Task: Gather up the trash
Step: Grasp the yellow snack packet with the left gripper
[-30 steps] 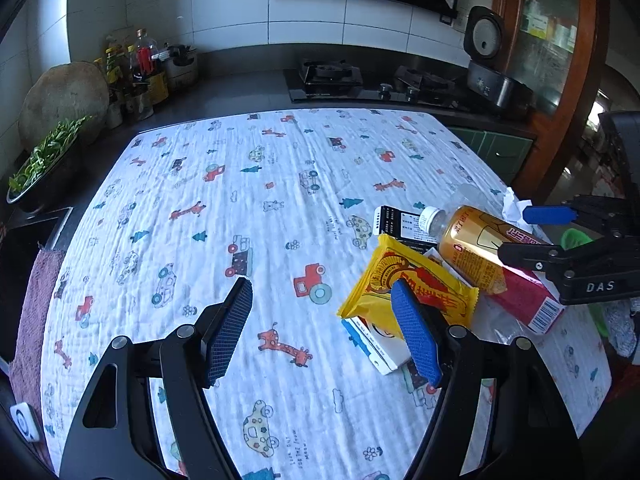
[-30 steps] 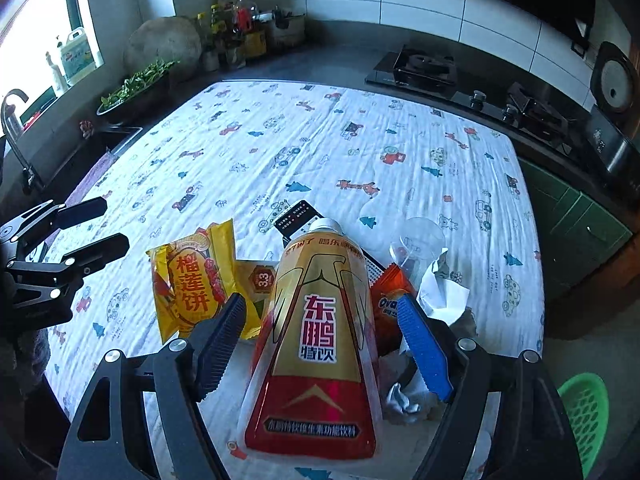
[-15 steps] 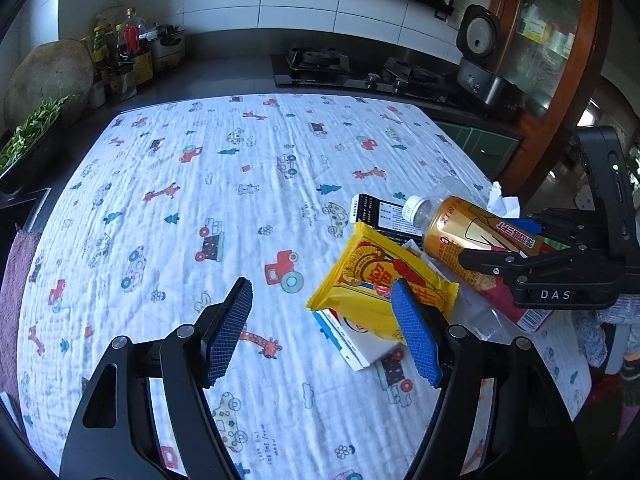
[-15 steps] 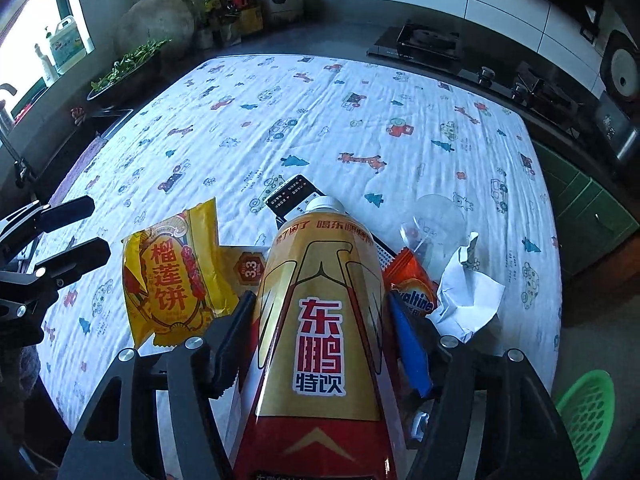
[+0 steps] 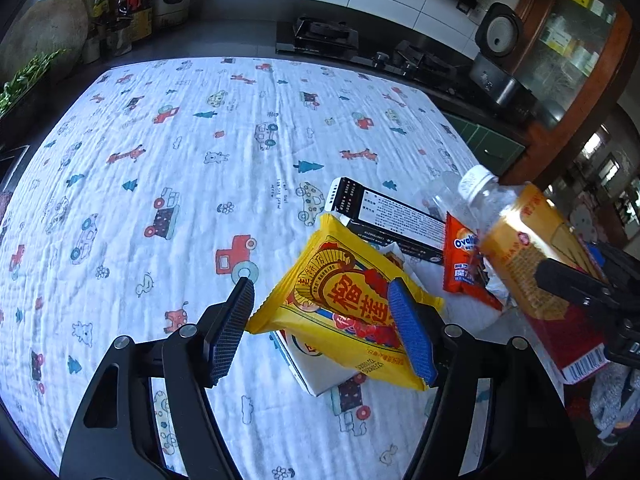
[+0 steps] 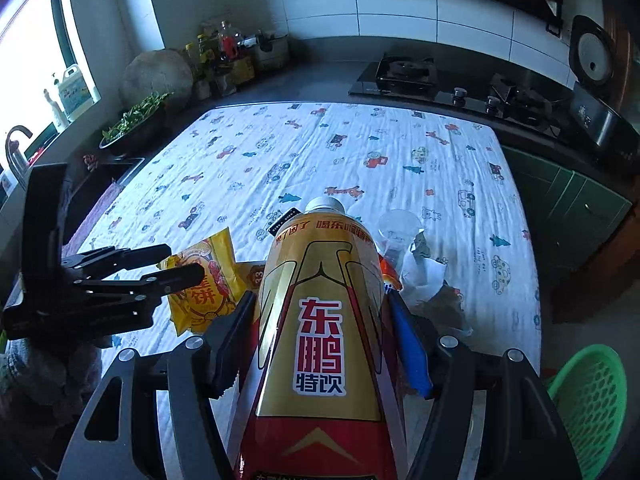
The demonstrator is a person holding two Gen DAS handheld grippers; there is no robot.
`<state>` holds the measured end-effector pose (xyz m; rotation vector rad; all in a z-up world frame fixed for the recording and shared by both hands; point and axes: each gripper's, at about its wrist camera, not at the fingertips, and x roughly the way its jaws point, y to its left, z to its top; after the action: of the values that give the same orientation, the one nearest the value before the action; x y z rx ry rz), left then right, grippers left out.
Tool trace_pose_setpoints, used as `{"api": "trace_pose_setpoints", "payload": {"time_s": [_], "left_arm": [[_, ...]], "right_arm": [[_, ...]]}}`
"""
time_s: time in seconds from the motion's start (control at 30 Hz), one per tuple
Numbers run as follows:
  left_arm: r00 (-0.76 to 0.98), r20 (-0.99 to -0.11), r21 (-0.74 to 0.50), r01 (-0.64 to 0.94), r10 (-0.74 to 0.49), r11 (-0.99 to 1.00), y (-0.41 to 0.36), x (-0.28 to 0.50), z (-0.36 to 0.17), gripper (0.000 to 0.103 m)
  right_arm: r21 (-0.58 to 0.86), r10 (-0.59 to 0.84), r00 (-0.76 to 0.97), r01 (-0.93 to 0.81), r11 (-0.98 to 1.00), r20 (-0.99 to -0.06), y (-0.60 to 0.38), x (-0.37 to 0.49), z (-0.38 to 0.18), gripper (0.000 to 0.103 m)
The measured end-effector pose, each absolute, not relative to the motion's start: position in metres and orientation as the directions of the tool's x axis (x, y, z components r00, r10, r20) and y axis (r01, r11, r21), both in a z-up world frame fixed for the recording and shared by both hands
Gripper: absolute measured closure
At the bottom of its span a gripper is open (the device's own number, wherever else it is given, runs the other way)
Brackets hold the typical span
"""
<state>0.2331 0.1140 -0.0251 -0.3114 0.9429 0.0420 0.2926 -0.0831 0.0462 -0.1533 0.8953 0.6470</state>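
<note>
meanwhile, two hand-held grippers work the trash pile in the lower right of the tabletop (image 5: 168,152).

the right hand-held gripper (image 6: 320,344) is clamped on the gold bottle (image 6: 320,304), label reading 东鹏特饮, likely bound for the green basket (image 6: 588,396) at lower right. the left hand-held gripper (image 5: 320,324), jaws just narrowing, straddles the yellow snack packet (image 5: 344,304) without yet pinching it. beside it lie a red ovaltine wrapper (image 5: 464,264) and a black box (image 5: 388,216).
</note>
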Motion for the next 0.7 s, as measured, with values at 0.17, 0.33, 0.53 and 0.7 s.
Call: {"api": "trace_pose_setpoints", "payload": {"time_s": [0.17, 0.33, 0.53, 0.7], "left_arm": [[0.578, -0.809, -0.263, -0.196, -0.106, 0.945, 0.115, 0.237, -0.031, 0.045], [0.584, -0.801, -0.293, -0.193, -0.13, 0.936, 0.117, 0.234, -0.03, 0.071], [0.604, -0.786, -0.298, -0.179, -0.134, 0.938, 0.118, 0.222, -0.024, 0.085], [0.628, -0.765, -0.302, -0.156, -0.142, 0.94, 0.118, 0.211, -0.012, 0.089]], "right_arm": [[0.162, 0.479, 0.477, -0.563, 0.81, -0.737, -0.102, 0.282, 0.056, 0.04], [0.182, 0.494, 0.499, -0.549, 0.816, -0.712, -0.118, 0.268, 0.062, 0.04], [0.212, 0.509, 0.511, -0.531, 0.821, -0.693, -0.132, 0.255, 0.062, 0.04], [0.235, 0.516, 0.527, -0.509, 0.828, -0.675, -0.147, 0.246, 0.064, 0.04]]}}
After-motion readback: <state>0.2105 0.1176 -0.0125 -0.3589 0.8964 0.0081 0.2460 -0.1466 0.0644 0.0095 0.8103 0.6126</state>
